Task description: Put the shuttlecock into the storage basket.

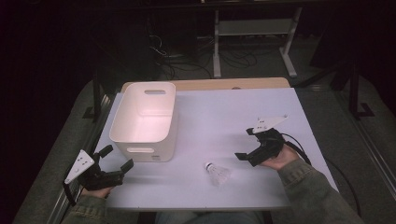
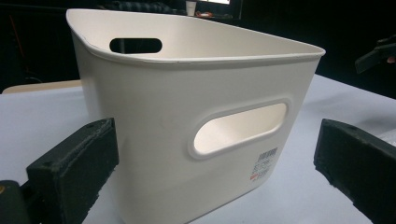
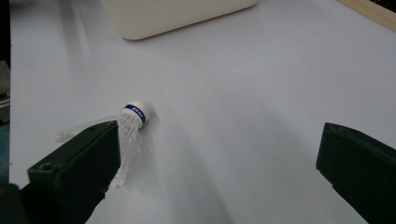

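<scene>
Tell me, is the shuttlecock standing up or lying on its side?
On its side: the shuttlecock lies flat on the table, cork pointing sideways, feathers spread along the surface.

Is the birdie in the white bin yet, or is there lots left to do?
Not yet. The shuttlecock lies on the table, outside the white bin, which looks empty. Nothing is held: the right gripper is open beside the shuttlecock, and the left gripper is open near the bin. Grabbing, lifting and dropping it in all remain.
</scene>
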`<state>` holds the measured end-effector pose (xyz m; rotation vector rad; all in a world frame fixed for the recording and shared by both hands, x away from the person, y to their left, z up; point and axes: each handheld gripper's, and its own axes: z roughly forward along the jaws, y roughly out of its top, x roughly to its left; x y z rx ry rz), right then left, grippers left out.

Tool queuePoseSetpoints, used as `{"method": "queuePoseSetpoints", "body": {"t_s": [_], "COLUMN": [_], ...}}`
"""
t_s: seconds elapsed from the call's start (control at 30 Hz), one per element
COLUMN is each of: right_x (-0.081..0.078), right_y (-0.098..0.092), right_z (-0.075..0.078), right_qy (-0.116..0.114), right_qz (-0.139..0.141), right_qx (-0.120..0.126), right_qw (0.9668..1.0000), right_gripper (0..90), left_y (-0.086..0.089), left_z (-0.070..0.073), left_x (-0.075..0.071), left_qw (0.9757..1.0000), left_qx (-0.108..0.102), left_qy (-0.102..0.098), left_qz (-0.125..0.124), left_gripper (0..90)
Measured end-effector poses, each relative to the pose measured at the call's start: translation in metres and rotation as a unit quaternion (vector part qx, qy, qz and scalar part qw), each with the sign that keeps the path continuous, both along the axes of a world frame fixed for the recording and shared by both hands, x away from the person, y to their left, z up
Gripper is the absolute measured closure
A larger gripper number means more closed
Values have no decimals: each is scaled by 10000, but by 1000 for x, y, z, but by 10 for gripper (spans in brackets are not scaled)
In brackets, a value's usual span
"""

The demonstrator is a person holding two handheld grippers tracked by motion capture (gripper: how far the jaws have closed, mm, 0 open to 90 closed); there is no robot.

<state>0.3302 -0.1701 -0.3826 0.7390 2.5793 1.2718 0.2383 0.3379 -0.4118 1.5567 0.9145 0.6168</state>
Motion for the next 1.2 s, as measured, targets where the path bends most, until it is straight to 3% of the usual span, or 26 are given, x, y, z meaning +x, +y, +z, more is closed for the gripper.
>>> {"method": "queuePoseSetpoints", "body": {"t_s": [0.33,0.67,0.9,1.07,1.17,1.2], "right_x": [5,7,8,8,10,10], "right_y": [17,26,30,35,36,37], "right_z": [-3,-10,-12,-15,-18,-18], "right_qy": [169,544,526,571,445,536], "right_qz": [235,458,596,778,944,970], "right_qx": [-165,-352,-490,-551,-662,-644], "right_qw": [9994,9968,9956,9938,9923,9918], "right_gripper": [0,38,68,136,168,207], "left_y": [0,0,0,0,0,0], "left_z": [0,0,0,0,0,0], "left_x": [0,0,-1,-1,-1,-1], "left_qw": [10000,10000,10000,10000,10000,10000], "left_qx": [22,22,6,16,0,20], "left_qy": [-2,-6,-11,-10,-5,-7], "left_qz": [-11,-16,-16,-13,3,3], "left_gripper": [0,0,0,0,0,0]}}
